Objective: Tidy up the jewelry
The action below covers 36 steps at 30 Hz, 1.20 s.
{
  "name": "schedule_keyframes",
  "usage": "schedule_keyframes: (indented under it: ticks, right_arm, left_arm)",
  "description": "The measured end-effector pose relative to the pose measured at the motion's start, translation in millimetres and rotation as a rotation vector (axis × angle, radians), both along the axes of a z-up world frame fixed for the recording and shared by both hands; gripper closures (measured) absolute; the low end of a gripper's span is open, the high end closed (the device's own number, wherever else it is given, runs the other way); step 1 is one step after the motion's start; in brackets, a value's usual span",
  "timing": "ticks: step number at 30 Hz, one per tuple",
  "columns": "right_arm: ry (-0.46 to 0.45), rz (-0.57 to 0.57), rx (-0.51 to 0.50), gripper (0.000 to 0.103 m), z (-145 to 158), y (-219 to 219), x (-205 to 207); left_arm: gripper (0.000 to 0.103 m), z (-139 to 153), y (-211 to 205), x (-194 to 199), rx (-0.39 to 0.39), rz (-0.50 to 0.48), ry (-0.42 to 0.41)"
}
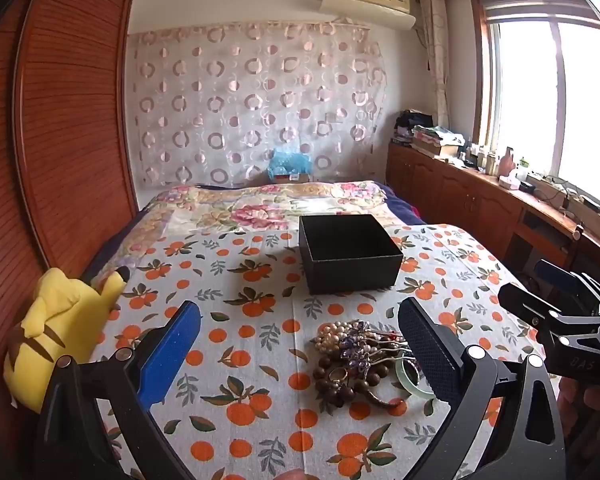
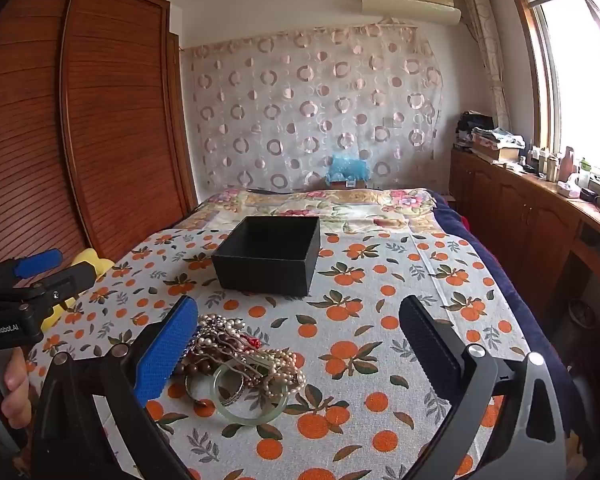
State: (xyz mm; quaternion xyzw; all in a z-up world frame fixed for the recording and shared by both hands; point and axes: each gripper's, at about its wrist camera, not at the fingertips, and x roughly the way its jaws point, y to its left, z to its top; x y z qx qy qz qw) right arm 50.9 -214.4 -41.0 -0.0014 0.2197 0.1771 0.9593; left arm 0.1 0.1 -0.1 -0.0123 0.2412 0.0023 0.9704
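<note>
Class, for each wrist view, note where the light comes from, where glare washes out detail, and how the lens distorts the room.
Left wrist view: daylight enters from the window, whose panes are blown out to white; the wardrobe bows outward. Right wrist view: the same window glares at the right edge; the wardrobe curves, corners go dark; the black box stays sharp.

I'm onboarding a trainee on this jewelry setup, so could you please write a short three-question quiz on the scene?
1. True or false: the box already holds jewelry.
2. Which lies nearest the right gripper: A) the bangle, B) the box, C) the plush toy?
3. How do the jaws of the left gripper stand?

Key: 1 false, it looks empty; 2 A; 3 open, holding nothing.
</note>
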Motion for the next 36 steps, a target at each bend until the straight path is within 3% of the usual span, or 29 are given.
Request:
schedule_keyframes:
  ticks: [36]
  right_arm:
    - [0.008,0.001,0.003,0.002,0.6,-1.4,0.7]
  left_arm:
    - [0.007,0.1,-0.3,-0.3,0.005,0.000,-0.009]
